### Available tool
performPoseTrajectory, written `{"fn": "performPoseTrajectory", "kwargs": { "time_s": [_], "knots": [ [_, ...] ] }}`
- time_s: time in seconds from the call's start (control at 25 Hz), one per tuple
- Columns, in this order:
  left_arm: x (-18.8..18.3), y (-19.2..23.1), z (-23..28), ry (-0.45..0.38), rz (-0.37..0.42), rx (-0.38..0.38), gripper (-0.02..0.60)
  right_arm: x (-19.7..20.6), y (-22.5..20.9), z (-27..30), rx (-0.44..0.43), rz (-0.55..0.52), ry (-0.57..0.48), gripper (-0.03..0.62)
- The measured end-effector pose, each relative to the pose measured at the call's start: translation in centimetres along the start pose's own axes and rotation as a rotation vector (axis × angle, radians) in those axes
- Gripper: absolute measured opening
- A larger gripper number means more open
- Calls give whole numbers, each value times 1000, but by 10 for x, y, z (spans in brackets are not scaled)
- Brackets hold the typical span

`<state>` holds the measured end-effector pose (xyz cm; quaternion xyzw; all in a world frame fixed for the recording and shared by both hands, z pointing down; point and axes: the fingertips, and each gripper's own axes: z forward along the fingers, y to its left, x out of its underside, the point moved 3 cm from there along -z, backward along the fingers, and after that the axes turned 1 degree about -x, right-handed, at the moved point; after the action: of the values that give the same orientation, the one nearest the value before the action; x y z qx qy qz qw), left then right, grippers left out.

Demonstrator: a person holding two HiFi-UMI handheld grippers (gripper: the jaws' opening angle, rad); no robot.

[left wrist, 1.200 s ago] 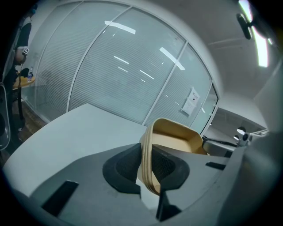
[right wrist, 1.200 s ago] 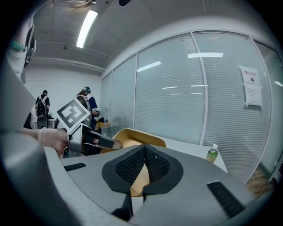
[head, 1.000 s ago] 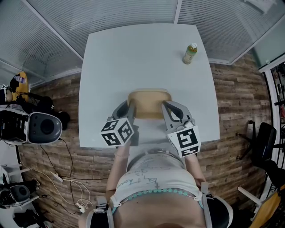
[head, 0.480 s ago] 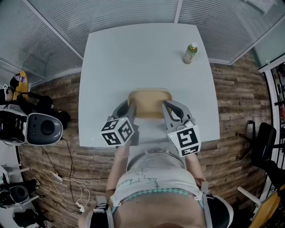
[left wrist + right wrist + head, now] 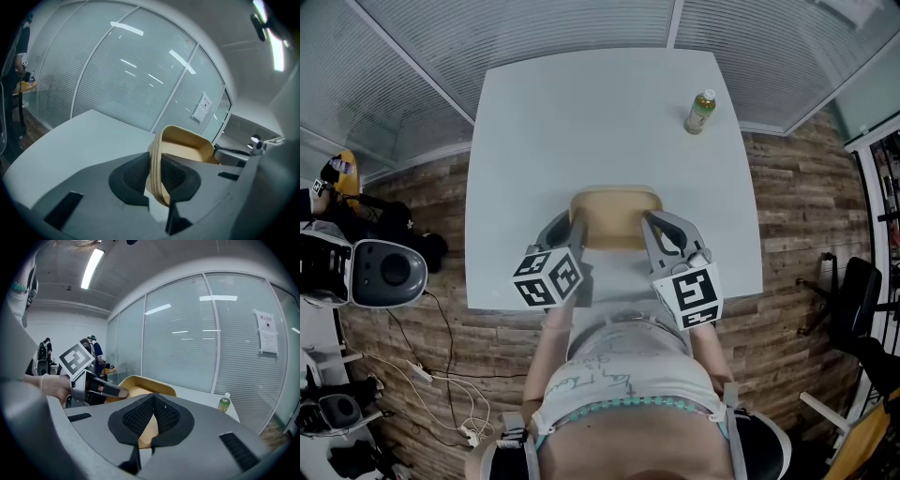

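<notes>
Tan tray (image 5: 614, 214) is at the near side of the white table (image 5: 581, 122), pinched from both sides. Left gripper (image 5: 157, 180) is clamped tight on its left rim and right gripper (image 5: 151, 420) on its right rim. A green bottle (image 5: 700, 112) stands well apart, at the far right corner.

Only the far bystander (image 5: 21, 51) has shifted.

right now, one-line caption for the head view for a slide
Left gripper and right gripper clamp opposite rims of a tan tray over a white table, green bottle beyond.
</notes>
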<state>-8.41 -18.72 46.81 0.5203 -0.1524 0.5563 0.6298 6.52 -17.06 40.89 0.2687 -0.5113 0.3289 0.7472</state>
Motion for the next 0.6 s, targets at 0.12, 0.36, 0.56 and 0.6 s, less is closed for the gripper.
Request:
{"fn": "performPoseTrajectory", "kwargs": {
  "time_s": [0.12,0.36,0.56,0.6],
  "knots": [
    [1,0,0,1,0,0,40,2,-1,0,4,-2,6,0],
    [3,0,0,2,-1,-3,40,2,-1,-1,4,7,-6,0],
    [4,0,1,5,-3,-2,40,1,-2,-2,3,19,-24,0],
    [5,0,1,6,-2,-2,40,1,-2,-1,3,19,-23,0]
  ]
}}
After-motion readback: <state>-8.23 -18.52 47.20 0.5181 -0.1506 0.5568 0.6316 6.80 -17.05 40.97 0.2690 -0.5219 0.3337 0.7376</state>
